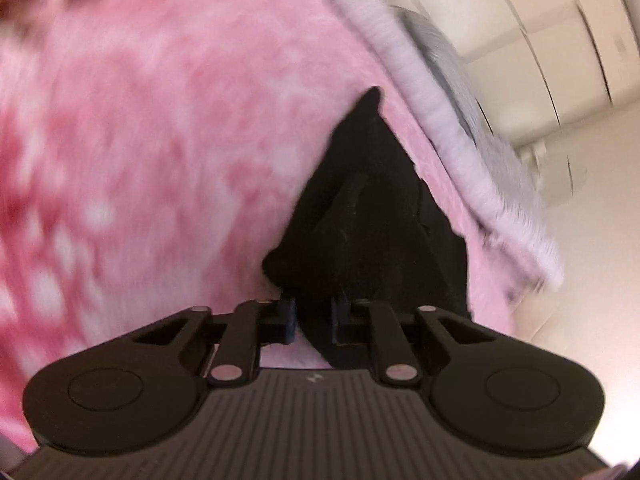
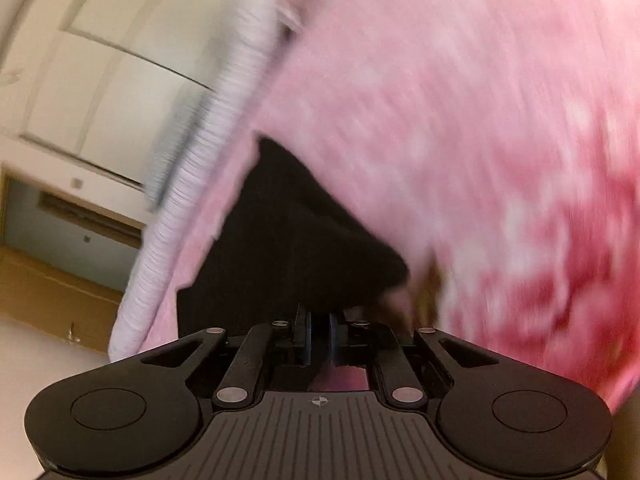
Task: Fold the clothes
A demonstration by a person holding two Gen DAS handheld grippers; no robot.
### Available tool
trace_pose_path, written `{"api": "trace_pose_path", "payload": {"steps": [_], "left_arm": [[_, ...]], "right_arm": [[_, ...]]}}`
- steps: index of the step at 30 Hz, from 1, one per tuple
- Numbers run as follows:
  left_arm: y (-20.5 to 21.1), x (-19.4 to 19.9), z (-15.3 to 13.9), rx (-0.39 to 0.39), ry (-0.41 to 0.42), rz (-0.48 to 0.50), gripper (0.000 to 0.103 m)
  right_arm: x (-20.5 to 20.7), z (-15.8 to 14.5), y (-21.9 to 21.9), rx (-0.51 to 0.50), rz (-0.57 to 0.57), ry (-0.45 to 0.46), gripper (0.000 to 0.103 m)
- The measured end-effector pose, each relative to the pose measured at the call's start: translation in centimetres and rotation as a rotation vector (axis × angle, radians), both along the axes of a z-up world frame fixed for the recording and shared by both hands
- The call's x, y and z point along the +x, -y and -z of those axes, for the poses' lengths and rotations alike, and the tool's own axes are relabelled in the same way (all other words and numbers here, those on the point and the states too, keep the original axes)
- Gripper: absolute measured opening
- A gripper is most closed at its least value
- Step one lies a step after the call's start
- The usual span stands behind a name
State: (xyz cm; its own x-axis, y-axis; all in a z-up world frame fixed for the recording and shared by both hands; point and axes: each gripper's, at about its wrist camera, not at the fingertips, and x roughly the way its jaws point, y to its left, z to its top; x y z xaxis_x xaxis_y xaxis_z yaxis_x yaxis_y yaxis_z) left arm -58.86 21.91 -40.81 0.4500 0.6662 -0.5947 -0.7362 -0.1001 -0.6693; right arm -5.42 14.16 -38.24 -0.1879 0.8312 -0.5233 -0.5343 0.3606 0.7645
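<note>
**Pink garment held aloft by both tools: keep the span even**

The pink garment (image 1: pixel 160 140) is seen lifted in the air, filling most of both wrist views, w/ a pale ribbed hem (image 1: pixel 452 128) running along its outer edge and a panelled wall (image 1: pixel 560 40) behind it. The left tool (image 1: pixel 314 316) is closed on a black-looking bunch of the fabric just inside the hem; the right tool (image 2: pixel 319 334) is likewise clamped, blue pads nearly together, on a dark fold beside the hem (whether that dark part is lining or shadow cannot be told). Both frames are blurred, so motion is judged likely.

For the step in hand, prob. spreading the piece before it is laid down:
- Both grips should be kept firm; thick fleece-like cloth can creep out of narrow pads.
- The tools should be held level w/ each other, so the hem hangs straight.
- Tension should be moderate (enough to flatten, not to stretch).
- No worktop is visible below the garment, so the landing spot should be checked first.
</note>
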Motion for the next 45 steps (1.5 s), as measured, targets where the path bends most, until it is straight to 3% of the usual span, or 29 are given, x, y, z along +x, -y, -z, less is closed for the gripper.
{"api": "trace_pose_path", "payload": {"steps": [1,3,5,6,10,11,14,18,23,25,26,30,33,39,45], "left_arm": [[0.0,0.1,-0.2,0.023,-0.047,0.031,0.012],[0.0,0.4,0.1,0.039,-0.133,0.089,0.013],[0.3,0.5,1.5,0.038,-0.152,0.103,0.014],[0.5,0.4,1.7,0.040,-0.143,0.101,0.015],[1.6,0.3,-0.1,0.023,-0.187,0.100,0.019],[2.0,0.4,-0.8,0.035,-0.226,0.104,0.020],[4.1,-0.3,-3.5,0.084,-0.334,0.053,0.015],[4.4,1.2,-6.0,0.178,-0.380,0.066,0.015],[2.0,6.5,-4.4,0.191,-0.553,0.160,0.015],[1.2,7.9,-2.7,0.134,-0.624,0.185,0.016],[0.9,8.3,-1.8,0.112,-0.655,0.193,0.016],[1.7,8.7,-1.3,0.138,-0.697,0.191,0.015],[1.3,9.1,-1.5,0.102,-0.706,0.181,0.015],[2.1,11.7,-3.0,0.037,-0.810,0.169,0.016],[6.0,12.2,-4.7,-0.018,-0.698,0.197,0.022]], "right_arm": [[0.2,-0.6,0.2,0.016,-0.010,0.041,0.006],[0.9,0.5,0.1,-0.036,-0.015,0.037,0.006],[1.3,3.0,-0.2,-0.116,-0.044,-0.006,0.007],[1.4,3.5,0.4,-0.084,-0.040,-0.028,0.009],[1.5,1.6,1.8,-0.097,-0.066,0.046,0.022],[1.6,0.7,2.2,-0.106,-0.059,0.093,0.027],[1.1,-1.9,3.5,-0.081,-0.017,0.274,0.028],[-3.3,-4.3,2.9,-0.004,-0.113,0.549,0.028],[-10.0,-2.4,-0.6,0.001,-0.274,0.871,0.028],[-11.0,-0.4,-1.9,-0.068,-0.318,0.930,0.028],[-10.9,1.2,-1.8,-0.111,-0.345,0.937,0.027],[-10.0,3.6,-0.9,-0.038,-0.373,0.987,0.027],[-9.8,3.1,-1.4,-0.068,-0.369,0.934,0.028],[-10.5,0.3,-1.9,-0.189,-0.295,0.849,0.030],[-12.2,-2.8,1.9,-0.195,-0.289,0.680,0.032]]}}
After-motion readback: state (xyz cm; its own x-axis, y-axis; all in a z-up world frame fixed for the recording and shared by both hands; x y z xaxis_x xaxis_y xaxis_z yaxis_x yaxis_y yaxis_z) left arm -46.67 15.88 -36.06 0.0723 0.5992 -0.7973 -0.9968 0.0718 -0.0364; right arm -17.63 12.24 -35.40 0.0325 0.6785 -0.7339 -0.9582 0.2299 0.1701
